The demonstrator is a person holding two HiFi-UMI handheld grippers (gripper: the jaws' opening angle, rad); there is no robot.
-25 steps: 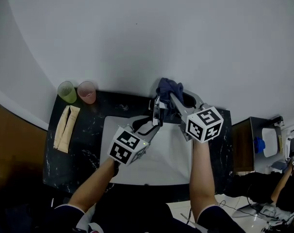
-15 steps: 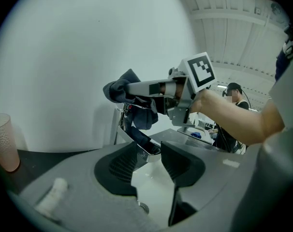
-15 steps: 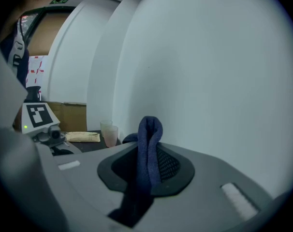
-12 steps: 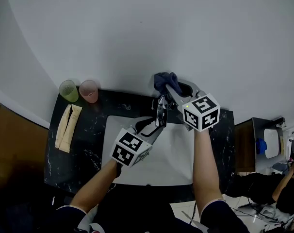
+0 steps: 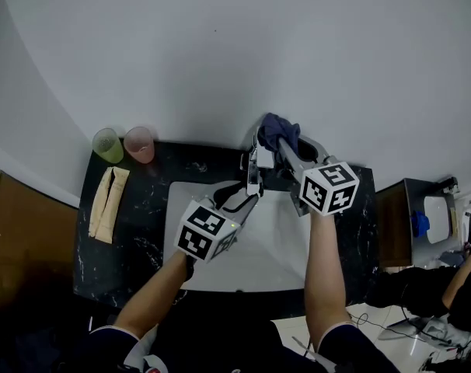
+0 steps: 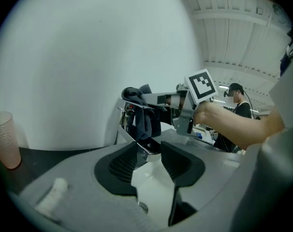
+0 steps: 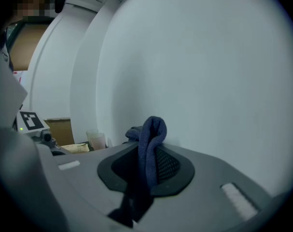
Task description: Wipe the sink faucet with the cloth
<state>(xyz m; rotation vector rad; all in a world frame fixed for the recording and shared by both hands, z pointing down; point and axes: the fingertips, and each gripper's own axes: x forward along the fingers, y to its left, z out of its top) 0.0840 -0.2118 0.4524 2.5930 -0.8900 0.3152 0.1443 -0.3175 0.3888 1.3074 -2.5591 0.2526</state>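
The chrome faucet (image 5: 253, 171) stands at the back rim of the white sink (image 5: 278, 247). My left gripper (image 5: 251, 186) reaches up from the basin, and its pads close on either side of the spout tip (image 6: 149, 146). My right gripper (image 5: 284, 144) is shut on a dark blue cloth (image 5: 279, 130) just right of the faucet's top, by the wall. The left gripper view shows the cloth (image 6: 142, 117) hanging against the faucet body behind the spout, with the right gripper (image 6: 133, 95) pinching its top. In the right gripper view the cloth (image 7: 149, 151) bulges up between the shut pads.
The sink sits in a black counter (image 5: 134, 239). A green cup (image 5: 107, 146) and a pink cup (image 5: 140, 144) stand at its back left corner, with folded beige cloths (image 5: 107, 204) in front of them. The grey wall rises directly behind the faucet. A person (image 6: 237, 103) stands far off at the right.
The right gripper carried the cloth back toward the wall, then to the right of the faucet's top. The left gripper stayed on the spout.
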